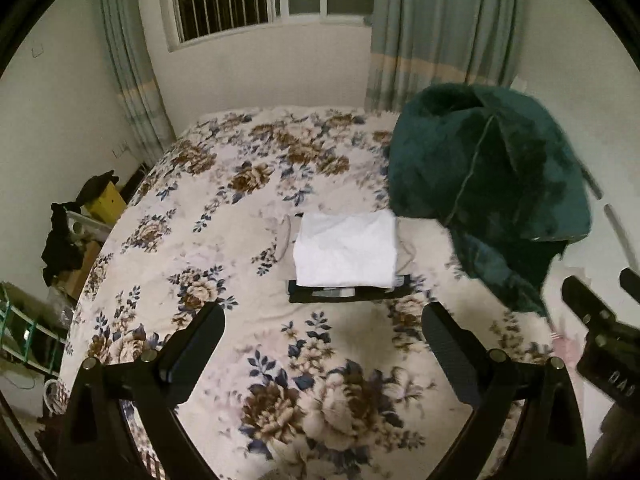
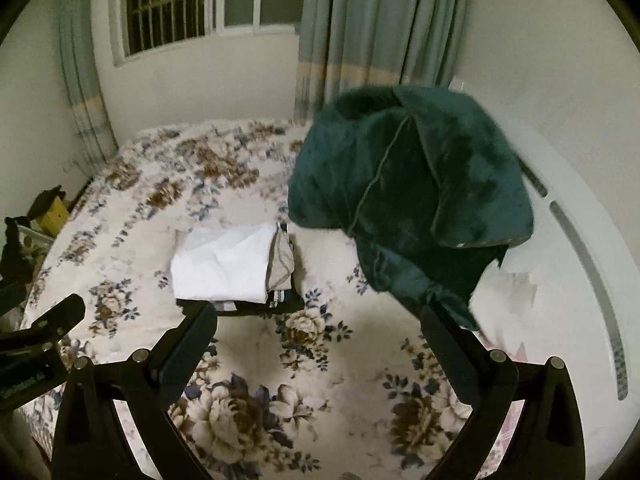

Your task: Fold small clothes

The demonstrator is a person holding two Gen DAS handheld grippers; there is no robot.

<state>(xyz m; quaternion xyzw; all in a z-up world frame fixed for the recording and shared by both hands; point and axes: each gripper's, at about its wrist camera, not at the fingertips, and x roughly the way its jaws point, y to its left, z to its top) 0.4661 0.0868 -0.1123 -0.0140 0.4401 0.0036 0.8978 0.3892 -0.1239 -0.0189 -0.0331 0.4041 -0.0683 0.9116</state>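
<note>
A stack of folded clothes lies mid-bed, with a white folded garment (image 1: 346,248) (image 2: 224,266) on top and a dark garment (image 1: 348,294) (image 2: 280,304) at the bottom. In the right wrist view a beige piece (image 2: 282,256) shows between them at the stack's right side. My left gripper (image 1: 323,316) hangs high above the bed on the near side of the stack, open and holding nothing. My right gripper (image 2: 320,316) is beside it at a similar height, also open and holding nothing. Each gripper shows at the edge of the other's view: the right gripper (image 1: 600,320), the left gripper (image 2: 44,332).
A floral bedspread (image 1: 240,200) (image 2: 320,360) covers the bed. A big dark green plush cushion (image 1: 488,184) (image 2: 408,200) is heaped right of the stack against the white headboard (image 2: 580,240). Left of the bed are a yellow box (image 1: 106,200), black cloth (image 1: 60,240) and a green rack (image 1: 20,320). Behind the bed are a window and curtains.
</note>
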